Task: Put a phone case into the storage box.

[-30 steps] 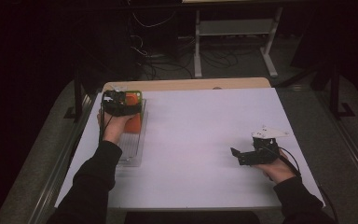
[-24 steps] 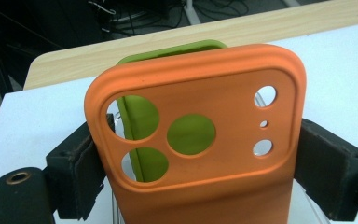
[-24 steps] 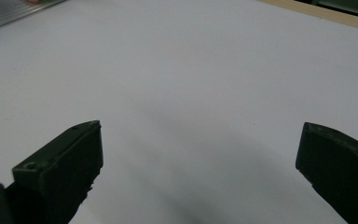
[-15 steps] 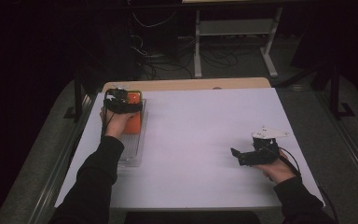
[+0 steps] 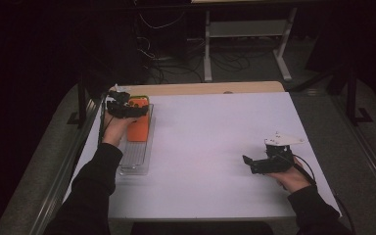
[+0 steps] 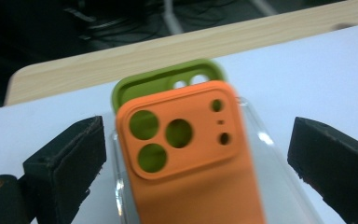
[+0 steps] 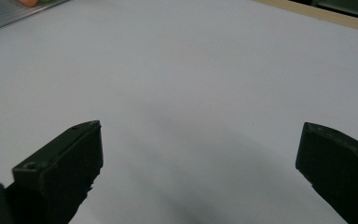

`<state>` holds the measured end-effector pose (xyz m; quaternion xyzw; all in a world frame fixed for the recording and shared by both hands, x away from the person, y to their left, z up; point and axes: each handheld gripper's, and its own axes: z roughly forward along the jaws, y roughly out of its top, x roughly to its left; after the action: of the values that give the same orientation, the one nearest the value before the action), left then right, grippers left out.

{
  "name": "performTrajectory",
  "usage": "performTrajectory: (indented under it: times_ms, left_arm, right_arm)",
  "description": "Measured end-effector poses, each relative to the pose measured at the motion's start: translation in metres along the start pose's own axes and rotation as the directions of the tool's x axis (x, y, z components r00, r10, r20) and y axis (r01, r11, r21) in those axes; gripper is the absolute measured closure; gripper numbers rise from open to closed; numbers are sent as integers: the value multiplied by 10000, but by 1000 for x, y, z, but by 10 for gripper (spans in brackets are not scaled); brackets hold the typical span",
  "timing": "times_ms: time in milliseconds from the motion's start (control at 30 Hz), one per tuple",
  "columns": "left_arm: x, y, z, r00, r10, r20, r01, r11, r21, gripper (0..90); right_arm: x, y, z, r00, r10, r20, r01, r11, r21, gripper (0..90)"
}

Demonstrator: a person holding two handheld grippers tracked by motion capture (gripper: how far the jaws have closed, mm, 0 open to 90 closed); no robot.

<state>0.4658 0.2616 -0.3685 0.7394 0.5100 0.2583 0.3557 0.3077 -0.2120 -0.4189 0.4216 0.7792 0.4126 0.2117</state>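
An orange phone case [image 6: 186, 154] lies in a clear tray [image 5: 136, 161] at the table's left, over a green phone case [image 6: 163, 79] whose top edge shows behind it. In the high view the orange case [image 5: 138, 128] sits just under my left gripper [image 5: 127, 111]. The left gripper [image 6: 198, 140] has just been opening its jaws. The orange case lies between them, with a gap on each side and no pad touching it. My right gripper [image 5: 247, 161] rests low at the table's right, open [image 7: 198, 149], with only bare white surface between its jaws.
The white table top [image 5: 210, 147] has a wooden strip [image 5: 210, 88] along its far edge. The ribbed tray corner [image 7: 9, 14] shows far off in the right gripper view. Cables and a metal stand [image 5: 245, 29] stand on the dark floor beyond.
The left hand has shifted slightly over the far end of the tray. The right hand and its gripper have stayed put.
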Motion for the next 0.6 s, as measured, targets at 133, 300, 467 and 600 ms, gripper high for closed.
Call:
performTrajectory:
  times_ms: [133,300,467,600]
  left_arm:
    - [-2,0,-15,9946,304,987,-290,9995,-157,33]
    - [-8,-2,-33,9745,978,2019,-915,9950,-406,10]
    - [-16,-9,-48,9479,1323,2899,-1215,9911,-549,0]
    - [-23,-18,-58,9264,1601,3407,-1463,9870,-661,0]
  right_arm:
    - [0,0,0,10000,-28,-26,28,10000,5,0]
    - [1,0,0,9998,-166,-61,167,9998,77,0]
    - [4,0,0,9990,-428,-147,430,9989,166,0]
    - [6,0,-1,9975,-616,-350,622,9979,169,0]
